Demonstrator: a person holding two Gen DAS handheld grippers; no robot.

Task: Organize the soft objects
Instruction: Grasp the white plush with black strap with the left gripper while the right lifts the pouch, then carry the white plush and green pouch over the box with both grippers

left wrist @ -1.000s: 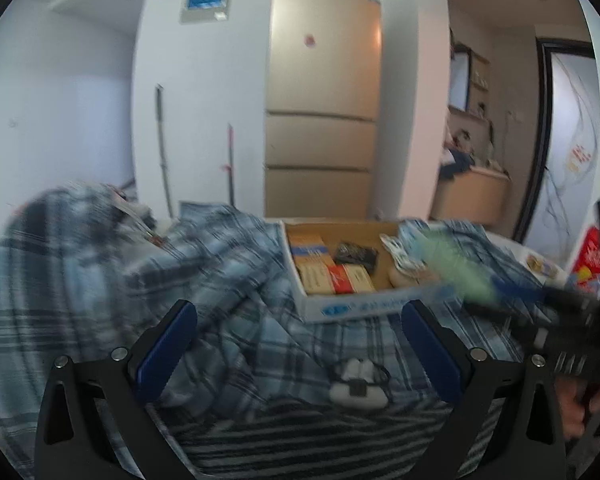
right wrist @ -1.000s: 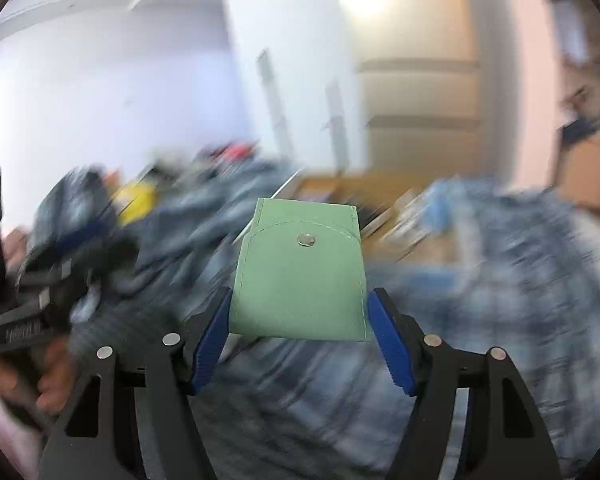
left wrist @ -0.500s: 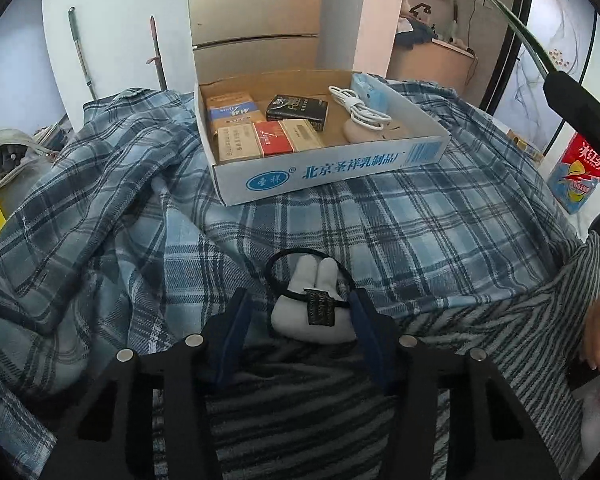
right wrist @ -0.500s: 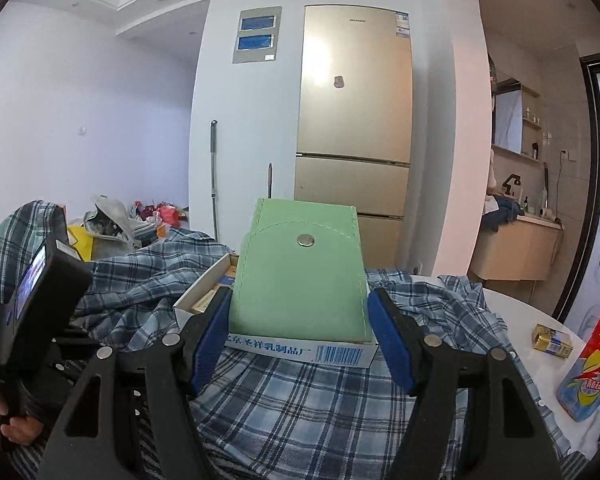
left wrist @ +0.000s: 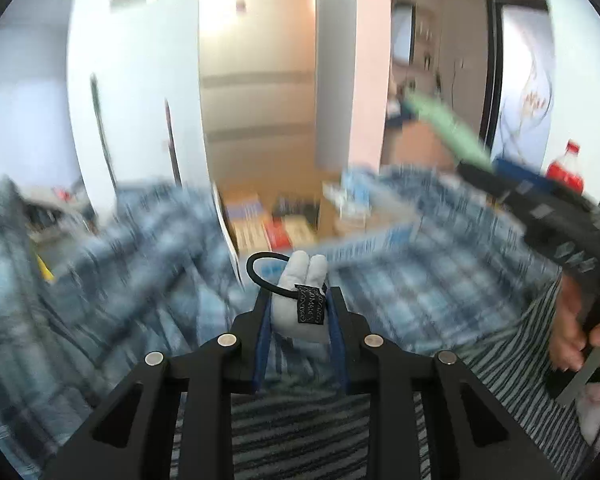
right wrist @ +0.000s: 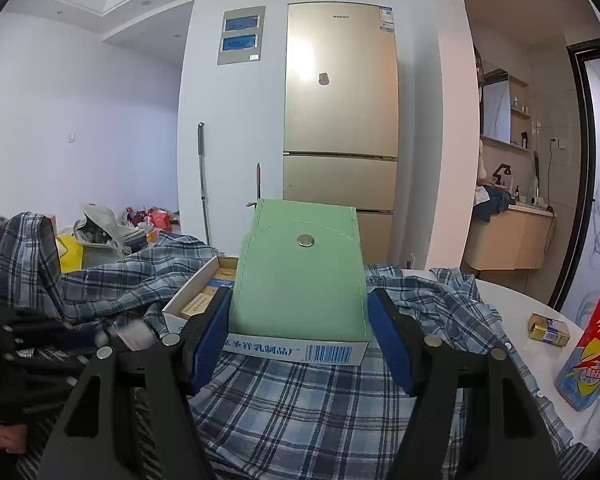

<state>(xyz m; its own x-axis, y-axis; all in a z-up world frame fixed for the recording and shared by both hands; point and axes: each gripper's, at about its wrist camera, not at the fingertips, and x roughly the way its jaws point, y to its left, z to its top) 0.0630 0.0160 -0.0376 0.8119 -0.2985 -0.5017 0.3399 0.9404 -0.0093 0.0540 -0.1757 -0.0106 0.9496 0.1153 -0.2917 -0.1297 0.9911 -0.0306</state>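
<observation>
My left gripper (left wrist: 298, 308) is shut on a small white plush toy (left wrist: 302, 306) with a black cord loop and a black tag, held up above the plaid cloth (left wrist: 400, 292). My right gripper (right wrist: 300, 316) is shut on a green felt pouch (right wrist: 300, 276) with a metal snap, held upright in front of the cardboard box (right wrist: 292, 350). The box, blurred in the left wrist view (left wrist: 372, 240), holds small packets and a cable. The pouch also shows blurred at upper right in the left wrist view (left wrist: 448, 130).
A blue plaid shirt (right wrist: 340, 400) covers the round white table (right wrist: 512, 300). A red drink bottle (right wrist: 596, 344) and a small gold packet (right wrist: 548, 330) stand at the table's right. A fridge (right wrist: 340, 120) and bags on the floor (right wrist: 100, 228) lie behind.
My left gripper dropped to the plush toy, closed on it and lifted it off the cloth. My right gripper kept hold of the green pouch and steadied in front of the box.
</observation>
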